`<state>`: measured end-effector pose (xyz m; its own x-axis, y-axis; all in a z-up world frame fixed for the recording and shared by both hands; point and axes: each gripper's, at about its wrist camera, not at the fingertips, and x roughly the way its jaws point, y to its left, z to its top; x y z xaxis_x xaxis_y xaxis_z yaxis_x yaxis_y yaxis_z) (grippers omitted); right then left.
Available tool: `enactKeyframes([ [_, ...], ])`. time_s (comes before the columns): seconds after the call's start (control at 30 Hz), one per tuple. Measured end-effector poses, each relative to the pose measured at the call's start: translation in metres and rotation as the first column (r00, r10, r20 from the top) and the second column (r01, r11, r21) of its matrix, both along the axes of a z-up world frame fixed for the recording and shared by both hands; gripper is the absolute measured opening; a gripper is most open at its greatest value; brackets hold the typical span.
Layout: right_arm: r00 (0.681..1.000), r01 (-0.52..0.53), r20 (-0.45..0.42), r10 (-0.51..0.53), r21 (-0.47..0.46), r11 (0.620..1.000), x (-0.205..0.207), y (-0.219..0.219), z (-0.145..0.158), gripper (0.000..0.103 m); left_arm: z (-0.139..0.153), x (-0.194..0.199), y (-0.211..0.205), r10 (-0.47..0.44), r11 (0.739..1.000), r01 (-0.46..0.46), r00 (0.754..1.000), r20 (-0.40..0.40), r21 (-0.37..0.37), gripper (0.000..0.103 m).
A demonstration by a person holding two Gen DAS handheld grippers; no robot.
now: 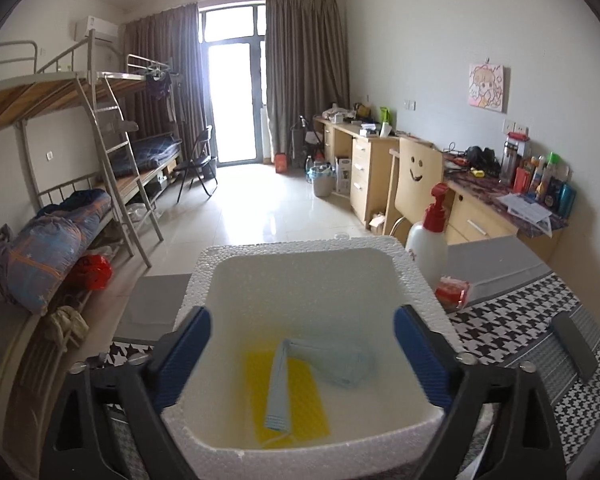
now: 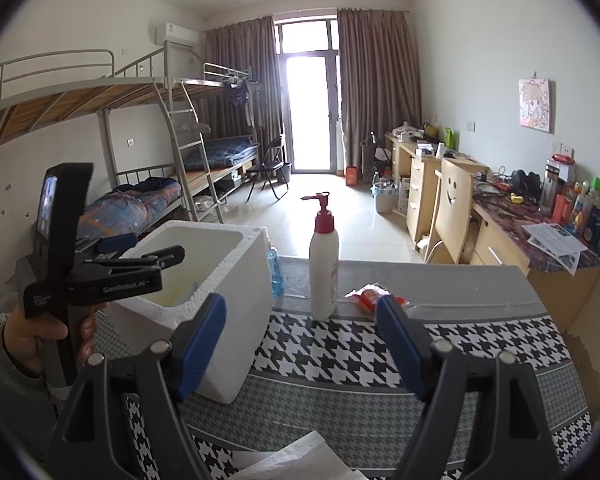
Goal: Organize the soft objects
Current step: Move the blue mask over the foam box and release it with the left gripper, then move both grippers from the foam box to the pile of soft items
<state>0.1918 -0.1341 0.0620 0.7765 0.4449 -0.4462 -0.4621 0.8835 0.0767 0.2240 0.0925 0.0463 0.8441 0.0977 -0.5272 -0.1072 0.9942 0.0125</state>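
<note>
We see a pale blue folded cloth (image 1: 300, 376) lying on a yellow textured sponge sheet (image 1: 288, 400) at the bottom of the white foam box (image 1: 300, 256), low in the left wrist frame's centre. Our left tongs (image 1: 302, 354) hang spread wide over the box, gripping nothing. Our right tongs (image 2: 300, 340) stand spread and empty over the houndstooth-covered counter (image 2: 340, 344), right of the box, near a white pump bottle with red cap (image 2: 324, 272).
</note>
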Motion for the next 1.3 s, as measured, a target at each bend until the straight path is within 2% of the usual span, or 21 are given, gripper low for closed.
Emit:
enactKeyframes([
  [0.17, 1.000, -0.004, -0.006, 0.004, 0.013, 1.000, -0.001, -0.002, -0.001, 0.081, 0.004, -0.012, -0.011, -0.004, 1.000, 0.003, 0.999, 0.032, 0.019, 0.102],
  [0.6, 1.000, -0.016, 0.012, 0.015, 0.031, 0.999, -0.023, -0.003, 0.005, 0.081, 0.019, -0.060, -0.027, -0.048, 0.999, 0.050, 0.992, 0.118, -0.019, 0.102],
  [0.93, 0.998, -0.010, 0.070, 0.008, 0.029, 1.000, -0.048, -0.005, 0.014, 0.081, 0.031, -0.099, -0.037, -0.067, 0.997, 0.072, 0.977, 0.204, -0.016, 0.102],
  [1.3, 0.994, -0.009, 0.108, 0.004, 0.040, 0.999, -0.071, -0.010, 0.016, 0.081, 0.037, -0.143, -0.038, -0.131, 0.989, 0.146, 0.950, 0.283, -0.033, 0.102],
])
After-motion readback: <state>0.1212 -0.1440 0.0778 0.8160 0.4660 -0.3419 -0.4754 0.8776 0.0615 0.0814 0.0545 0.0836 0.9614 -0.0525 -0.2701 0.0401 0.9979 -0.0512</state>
